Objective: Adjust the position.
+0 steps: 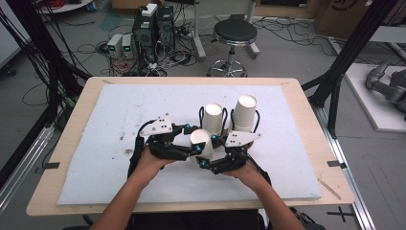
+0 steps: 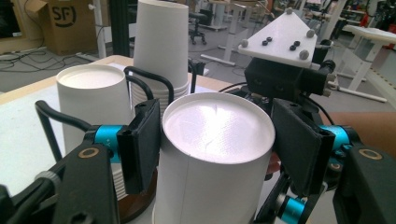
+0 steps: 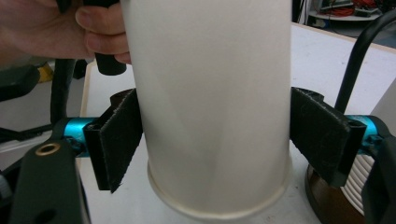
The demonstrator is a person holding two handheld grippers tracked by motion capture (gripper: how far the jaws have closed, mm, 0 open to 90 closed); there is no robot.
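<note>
A white paper cup [image 1: 201, 142] is upside down just in front of two cup stacks, with both grippers on it. My left gripper [image 1: 193, 139] comes in from the left and is shut on the cup [image 2: 217, 135] near its upturned base, one pad on each side. My right gripper [image 1: 208, 152] reaches in from the right. Its pads [image 3: 119, 140] press the cup's wall [image 3: 210, 88] lower down, just above the rim. The right gripper's grey plate [image 2: 282, 35] shows beyond the cup. Fingers of the person's left hand [image 3: 100, 32] show behind the cup.
Two stacks of upturned white cups stand in black wire holders right behind: a shorter one [image 1: 214, 116] and a taller one [image 1: 244, 111]. A white foam sheet [image 1: 119, 110] covers the wooden table [image 1: 72, 124]. A stool [image 1: 234, 33] and computers [image 1: 152, 28] stand beyond.
</note>
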